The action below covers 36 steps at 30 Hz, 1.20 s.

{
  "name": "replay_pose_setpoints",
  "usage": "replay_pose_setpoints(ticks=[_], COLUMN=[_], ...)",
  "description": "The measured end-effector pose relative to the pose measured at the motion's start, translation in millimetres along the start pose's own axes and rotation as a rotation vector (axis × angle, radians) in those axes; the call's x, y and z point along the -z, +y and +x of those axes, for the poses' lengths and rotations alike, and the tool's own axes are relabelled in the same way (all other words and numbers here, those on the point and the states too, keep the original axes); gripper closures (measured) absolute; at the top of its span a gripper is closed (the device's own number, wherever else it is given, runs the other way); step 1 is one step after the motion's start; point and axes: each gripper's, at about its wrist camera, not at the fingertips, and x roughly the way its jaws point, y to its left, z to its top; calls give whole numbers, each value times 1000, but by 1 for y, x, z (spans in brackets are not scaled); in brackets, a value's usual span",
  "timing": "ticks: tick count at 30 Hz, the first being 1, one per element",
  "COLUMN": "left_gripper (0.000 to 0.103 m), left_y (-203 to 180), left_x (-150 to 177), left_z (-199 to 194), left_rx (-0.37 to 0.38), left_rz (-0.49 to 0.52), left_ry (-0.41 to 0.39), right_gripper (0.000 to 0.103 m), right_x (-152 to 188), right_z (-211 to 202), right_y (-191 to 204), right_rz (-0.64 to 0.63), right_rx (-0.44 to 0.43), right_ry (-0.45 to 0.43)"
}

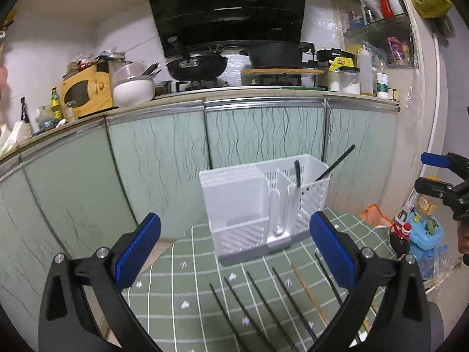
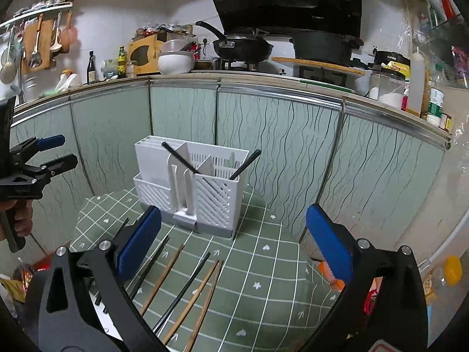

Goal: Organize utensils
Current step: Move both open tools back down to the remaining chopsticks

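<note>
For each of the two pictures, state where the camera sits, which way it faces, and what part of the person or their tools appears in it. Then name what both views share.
Left wrist: on the left gripper, facing the white utensil holder; the right gripper shows at the right edge.
Right wrist: on the right gripper, facing the holder; the left gripper and a hand show at left.
Shared: holder, chopsticks, green tablecloth.

Black gripper [image 1: 234,249] frames, blue jaws, silver screws.

Both grippers stand before the white utensil holder [image 1: 263,202], pointing toward it and slightly downward. The left gripper [image 1: 234,252] has its blue pads wide apart, nothing between them. The right gripper [image 2: 234,243] is equally spread and empty
</note>
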Motion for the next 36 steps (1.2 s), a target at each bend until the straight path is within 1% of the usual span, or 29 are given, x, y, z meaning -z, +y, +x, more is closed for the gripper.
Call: replay_pose_setpoints(ticks=[4,8,14,21,29,31,36], left_gripper=[4,4,4,4,4,4,4], left_y=[2,5,9,9,1,-4,-10], left_x=[14,32,65,104,141,151,171], left_z=[-9,-16,-20,-25,-29,-28,-23], left_rx=[-24,-29,-29,-59,-71,-86,-113], left_rz=[3,-4,-44,-58,-81,-79,-102], left_ry=[2,10,34,48,79,103,154], right_gripper=[8,8,8,8,8,8,8], right_x=[13,28,56,89,124,131,146], right_z=[-10,-14,-9,-1,4,5,4], right_y=[8,11,11,13,21,24,28], right_rz=[-15,-7,38,67,49,43,61], right_rx=[21,27,41,66,90,103,87], right_ry=[-3,3,27,55,96,110,129])
